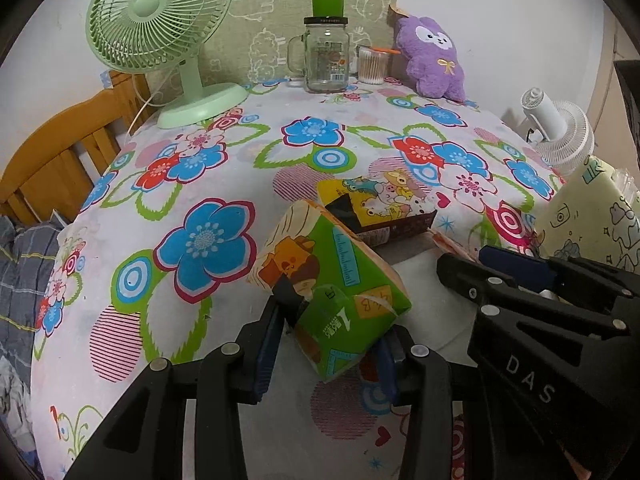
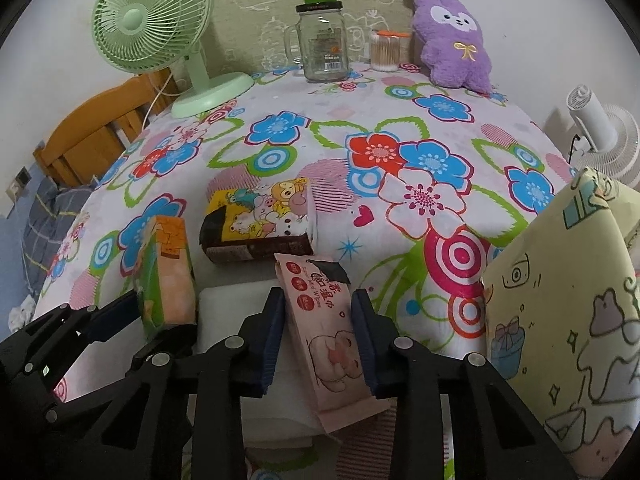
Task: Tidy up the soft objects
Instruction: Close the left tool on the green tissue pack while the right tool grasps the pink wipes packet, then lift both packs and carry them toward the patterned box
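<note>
My left gripper (image 1: 328, 328) is shut on a green and orange tissue pack (image 1: 336, 280) and holds it tilted above the table; the pack also shows in the right wrist view (image 2: 168, 276). My right gripper (image 2: 318, 316) is shut on a pink wet-wipes pack (image 2: 328, 320) over a white folded cloth (image 2: 228, 312). A yellow cartoon tissue pack (image 2: 260, 220) lies on the floral tablecloth (image 2: 400, 140), and shows in the left wrist view (image 1: 384, 204). A purple plush toy (image 2: 452, 44) sits at the back right.
A green desk fan (image 2: 160, 32) stands back left. A glass jar mug (image 2: 322, 40) with a green cup on top and a cotton-swab cup (image 2: 386, 52) stand at the back. A pale yellow cartoon pillow (image 2: 560, 320) and white fan (image 2: 600, 132) are right.
</note>
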The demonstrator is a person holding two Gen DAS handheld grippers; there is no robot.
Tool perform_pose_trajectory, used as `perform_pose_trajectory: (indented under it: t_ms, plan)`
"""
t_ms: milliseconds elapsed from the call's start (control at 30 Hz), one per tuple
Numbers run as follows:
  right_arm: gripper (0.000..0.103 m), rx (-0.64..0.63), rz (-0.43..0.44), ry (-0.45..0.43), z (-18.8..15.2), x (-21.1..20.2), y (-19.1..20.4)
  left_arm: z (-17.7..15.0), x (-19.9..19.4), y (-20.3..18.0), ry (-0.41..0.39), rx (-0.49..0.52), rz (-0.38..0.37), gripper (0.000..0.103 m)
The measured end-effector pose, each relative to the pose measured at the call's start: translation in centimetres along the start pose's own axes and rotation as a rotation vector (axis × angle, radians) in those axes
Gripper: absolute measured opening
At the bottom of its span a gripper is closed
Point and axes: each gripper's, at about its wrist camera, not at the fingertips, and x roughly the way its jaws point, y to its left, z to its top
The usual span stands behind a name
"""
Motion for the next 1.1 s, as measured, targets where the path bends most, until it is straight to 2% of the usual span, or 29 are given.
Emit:
perform_pose_trajectory:
  t_ms: [67, 167, 400, 1100]
  plan:
    - [0.032, 0.003, 0.005, -0.002, -0.1, -0.4, 0.0, -0.1, -0.2, 0.0, -0.004, -0.001, 0.001, 0.042]
    - [0.023, -0.007, 0.007, -0.016, -0.3, -1.0, 0.2, -0.1, -0.8, -0.1, -0.014, -0.005, 0.003, 0.042]
    - [0.015, -0.020, 0.009, -0.036, -0.6, -2.2, 0.5, -0.6, -2.1, -0.4, -0.039, -0.003, 0.018, 0.041]
    - [0.013, -0.068, 0.029, -0.154, -0.5, -8.3, 2.2, 0.0, -7.5, -1.3, -0.153, 0.002, 0.035, 0.041]
